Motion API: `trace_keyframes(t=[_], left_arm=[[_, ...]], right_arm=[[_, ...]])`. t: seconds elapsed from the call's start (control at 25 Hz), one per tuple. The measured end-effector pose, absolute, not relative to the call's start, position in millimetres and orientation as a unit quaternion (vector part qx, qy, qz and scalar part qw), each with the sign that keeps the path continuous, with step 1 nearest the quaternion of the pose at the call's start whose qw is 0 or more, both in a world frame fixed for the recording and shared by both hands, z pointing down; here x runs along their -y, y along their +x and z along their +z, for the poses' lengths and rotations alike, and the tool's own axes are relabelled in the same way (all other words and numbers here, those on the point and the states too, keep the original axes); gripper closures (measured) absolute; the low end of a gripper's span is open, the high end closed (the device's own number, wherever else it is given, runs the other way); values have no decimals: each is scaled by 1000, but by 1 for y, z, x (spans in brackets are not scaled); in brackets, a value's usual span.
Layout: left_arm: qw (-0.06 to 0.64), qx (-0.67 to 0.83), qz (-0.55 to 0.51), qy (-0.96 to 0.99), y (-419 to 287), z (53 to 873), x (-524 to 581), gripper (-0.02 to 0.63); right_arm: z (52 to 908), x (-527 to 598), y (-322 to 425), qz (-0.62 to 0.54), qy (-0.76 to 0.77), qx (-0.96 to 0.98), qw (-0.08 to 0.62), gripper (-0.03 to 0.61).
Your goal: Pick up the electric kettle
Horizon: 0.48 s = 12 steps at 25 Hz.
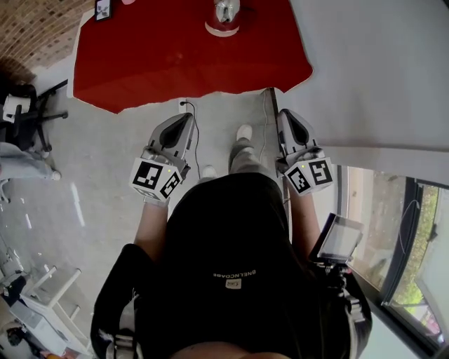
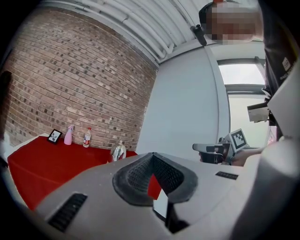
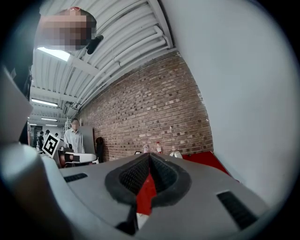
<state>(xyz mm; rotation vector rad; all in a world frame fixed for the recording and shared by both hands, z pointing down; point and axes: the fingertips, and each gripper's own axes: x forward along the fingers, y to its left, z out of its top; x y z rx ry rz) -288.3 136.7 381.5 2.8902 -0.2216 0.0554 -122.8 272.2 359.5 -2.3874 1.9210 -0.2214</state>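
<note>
- Left gripper and right gripper are held with jaws closed on nothing, pointed level toward the red table.
- Both are held short of the table, over the floor. The approach is judged incomplete, so no grip is needed yet.
- Electric kettle is seen upright on the table, toward its far side, well apart from both grippers.
- Kettle body is shiny, silver and rounded, seated on a round base.

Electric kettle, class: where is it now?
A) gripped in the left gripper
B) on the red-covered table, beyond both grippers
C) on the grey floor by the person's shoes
B: the electric kettle stands on the red table, well beyond the left gripper and right gripper, both shut and empty.
</note>
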Motion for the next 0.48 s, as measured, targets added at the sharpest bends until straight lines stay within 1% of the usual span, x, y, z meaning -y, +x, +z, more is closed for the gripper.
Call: trace_keyframes(t=[0.48], left_arm=[[117,124,20,985,-271,389,-94,607]], right_arm=[[372,-218,-81,-72,-754,-651,37,571]])
